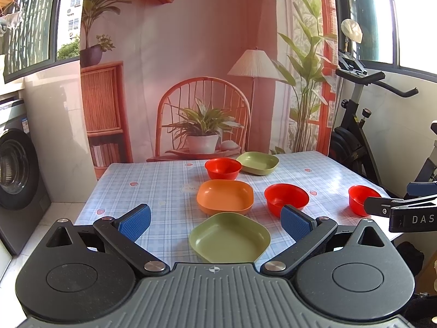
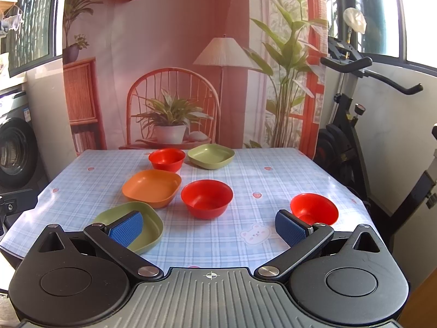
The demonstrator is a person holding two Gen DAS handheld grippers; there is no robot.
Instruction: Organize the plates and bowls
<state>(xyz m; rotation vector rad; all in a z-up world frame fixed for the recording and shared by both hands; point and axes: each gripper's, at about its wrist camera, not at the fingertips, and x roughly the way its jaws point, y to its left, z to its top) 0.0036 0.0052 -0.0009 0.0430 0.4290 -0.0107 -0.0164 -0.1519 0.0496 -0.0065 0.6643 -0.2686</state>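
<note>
On a plaid-covered desk (image 2: 245,169), six dishes spread singly, none stacked. Nearest the left tool (image 1: 215,225), fingers wide apart and empty: a green plate (image 1: 230,238), dead ahead between the blue pads (image 1: 135,222). Just beyond, an orange plate (image 1: 225,196); farther back, a red bowl (image 1: 223,168) beside a second green plate (image 1: 258,162). Right of centre, a middle red bowl (image 2: 206,198), ahead of the right tool (image 2: 209,227), likewise spread open, gripping nothing. Farthest right, a third red bowl (image 2: 314,209) just beyond that tool's right pad. Likely opening move: near green plate for the left, either close bowl for the right. Plates roughly square, so no long axis to favour.
</note>
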